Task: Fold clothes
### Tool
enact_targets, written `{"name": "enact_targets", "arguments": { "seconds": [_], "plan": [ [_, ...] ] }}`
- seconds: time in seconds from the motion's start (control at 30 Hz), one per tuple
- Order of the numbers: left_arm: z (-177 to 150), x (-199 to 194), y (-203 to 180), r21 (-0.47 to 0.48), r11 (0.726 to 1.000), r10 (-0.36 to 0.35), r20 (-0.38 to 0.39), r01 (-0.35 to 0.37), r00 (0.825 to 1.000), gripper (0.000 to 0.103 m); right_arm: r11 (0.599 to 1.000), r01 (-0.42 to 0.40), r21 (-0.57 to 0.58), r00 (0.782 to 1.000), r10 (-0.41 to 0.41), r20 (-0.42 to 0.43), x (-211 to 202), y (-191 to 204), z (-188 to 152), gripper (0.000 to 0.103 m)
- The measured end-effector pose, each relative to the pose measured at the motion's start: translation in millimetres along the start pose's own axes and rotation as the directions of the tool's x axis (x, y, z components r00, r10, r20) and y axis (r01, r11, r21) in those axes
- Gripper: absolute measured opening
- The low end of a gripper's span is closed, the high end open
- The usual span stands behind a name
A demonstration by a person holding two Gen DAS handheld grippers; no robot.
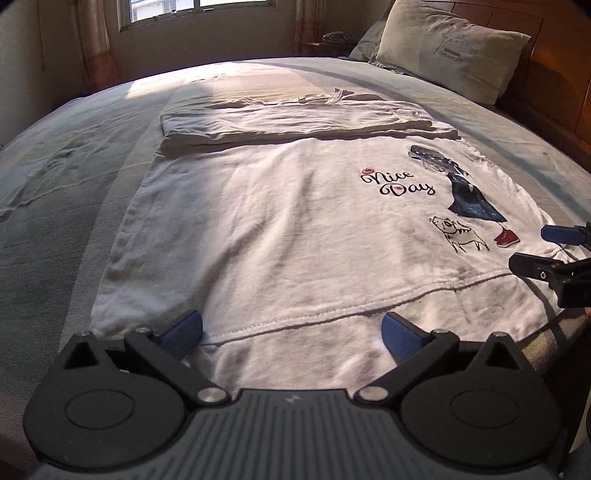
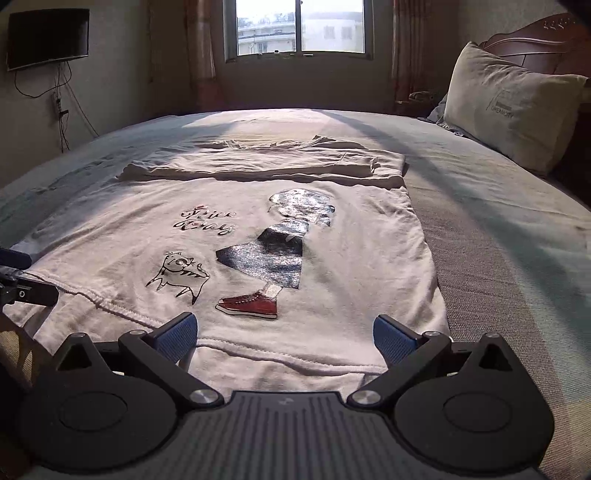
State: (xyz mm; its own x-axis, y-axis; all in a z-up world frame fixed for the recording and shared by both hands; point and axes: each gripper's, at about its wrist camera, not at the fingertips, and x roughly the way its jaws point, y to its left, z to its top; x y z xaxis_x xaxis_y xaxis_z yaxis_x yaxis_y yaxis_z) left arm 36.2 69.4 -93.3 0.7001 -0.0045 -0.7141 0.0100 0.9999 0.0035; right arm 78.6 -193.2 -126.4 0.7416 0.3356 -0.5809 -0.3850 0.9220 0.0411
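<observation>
A white T-shirt (image 1: 280,221) printed with "Nice Day", a girl and a cat lies flat on the bed, its far side folded over into a thick band (image 1: 295,123). The same T-shirt (image 2: 332,251) fills the right wrist view. My left gripper (image 1: 291,326) is open, its blue pads low over the near hem at the left part. My right gripper (image 2: 284,332) is open over the near hem by the red shoe print. The right gripper's fingers (image 1: 546,254) show at the right edge of the left wrist view, and the left gripper's fingers (image 2: 22,280) at the left edge of the right wrist view.
The bed (image 2: 498,240) has a grey-blue sheet. A pillow (image 2: 513,107) leans on the wooden headboard (image 2: 535,40) at the far right. A window (image 2: 301,27) with curtains faces me, and a wall television (image 2: 48,38) hangs at the far left.
</observation>
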Motion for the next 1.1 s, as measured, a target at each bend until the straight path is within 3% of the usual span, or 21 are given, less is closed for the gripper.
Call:
{"name": "enact_targets", "arguments": {
  "seconds": [0.17,0.27,0.4,0.57,0.77,0.87,0.97,1.1],
  "plan": [
    [-4,-4,5,-0.012,0.999,-0.029,0.031,0.03,0.999,0.102,0.999,0.043,-0.016,0.997,-0.044,-0.069,-6,10,14,0.103],
    [-6,-4,4,0.005,1.0,-0.031,0.037,0.031,0.999,0.102,0.999,0.003,-0.054,0.999,-0.005,-0.041,-2,25,33,0.103],
    [-8,-6,7,0.002,0.999,-0.053,0.047,0.053,0.998,0.102,0.992,-0.039,-0.122,0.998,0.033,-0.048,30,52,61,0.103],
    [-9,-8,13,-0.023,0.996,-0.085,0.059,0.086,0.995,0.102,0.993,-0.067,-0.099,0.988,0.053,-0.143,66,61,63,0.103],
    [-9,-4,3,0.022,0.999,-0.038,0.053,0.036,0.998,0.102,0.998,-0.062,-0.026,0.995,0.06,-0.085,15,37,16,0.103],
    [-4,-5,-1,0.013,1.0,-0.017,0.034,0.016,0.999,0.102,0.996,-0.039,-0.074,0.994,0.031,-0.1,-6,34,5,0.103],
    [2,-12,-6,0.032,0.999,-0.027,0.056,0.026,0.998,0.102,0.999,-0.026,-0.046,0.995,0.021,-0.101,-19,27,11,0.103],
    [6,-12,-13,0.064,0.997,-0.046,0.06,0.043,0.997,0.102,0.996,0.019,0.089,0.999,-0.015,-0.045,-17,-4,25,0.103]
  ]
}}
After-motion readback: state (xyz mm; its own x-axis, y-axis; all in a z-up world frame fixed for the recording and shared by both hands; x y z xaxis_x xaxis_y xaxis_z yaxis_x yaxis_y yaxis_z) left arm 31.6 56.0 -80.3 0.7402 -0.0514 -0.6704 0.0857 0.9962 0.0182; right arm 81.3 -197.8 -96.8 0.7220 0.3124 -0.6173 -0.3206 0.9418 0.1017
